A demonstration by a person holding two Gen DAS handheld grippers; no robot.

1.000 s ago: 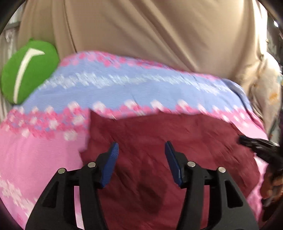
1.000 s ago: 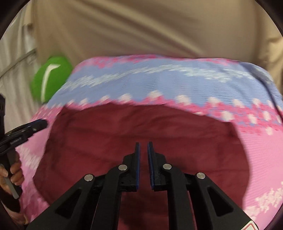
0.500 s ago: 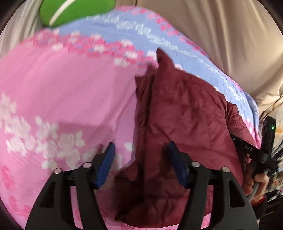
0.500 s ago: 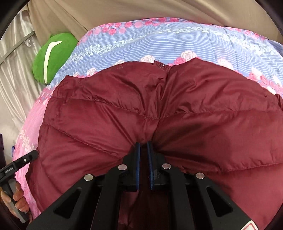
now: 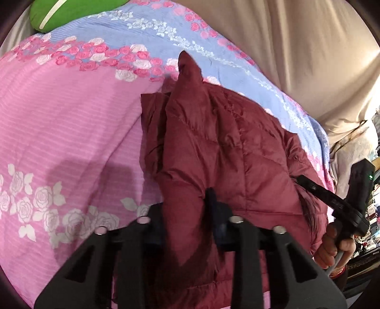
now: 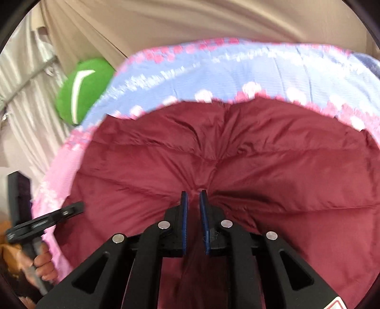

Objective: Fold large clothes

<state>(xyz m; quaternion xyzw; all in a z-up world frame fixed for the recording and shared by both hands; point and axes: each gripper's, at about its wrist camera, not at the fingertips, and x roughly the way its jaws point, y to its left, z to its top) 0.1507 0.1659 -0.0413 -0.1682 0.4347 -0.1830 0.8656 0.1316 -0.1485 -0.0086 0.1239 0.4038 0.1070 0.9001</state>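
Note:
A dark red quilted puffer jacket (image 5: 225, 147) lies on a pink and blue floral bedspread (image 5: 66, 123). My left gripper (image 5: 187, 214) is shut on a bunched fold of the jacket's left edge; the cloth covers most of its fingers. My right gripper (image 6: 192, 202) is shut on a pinch of the jacket (image 6: 237, 156), with creases radiating from its tips. The right gripper also shows in the left wrist view (image 5: 320, 192) at the jacket's right edge. The left gripper shows in the right wrist view (image 6: 47, 218) at the lower left.
A green cushion (image 5: 71, 12) with a white stripe lies at the bed's far left corner, also in the right wrist view (image 6: 80, 90). Beige curtains (image 6: 190, 21) hang behind the bed. Clutter (image 5: 370, 214) stands off the bed's right side.
My left gripper has closed from open onto the jacket's left edge. The right gripper stays shut on the jacket, and its view has shifted back with blur.

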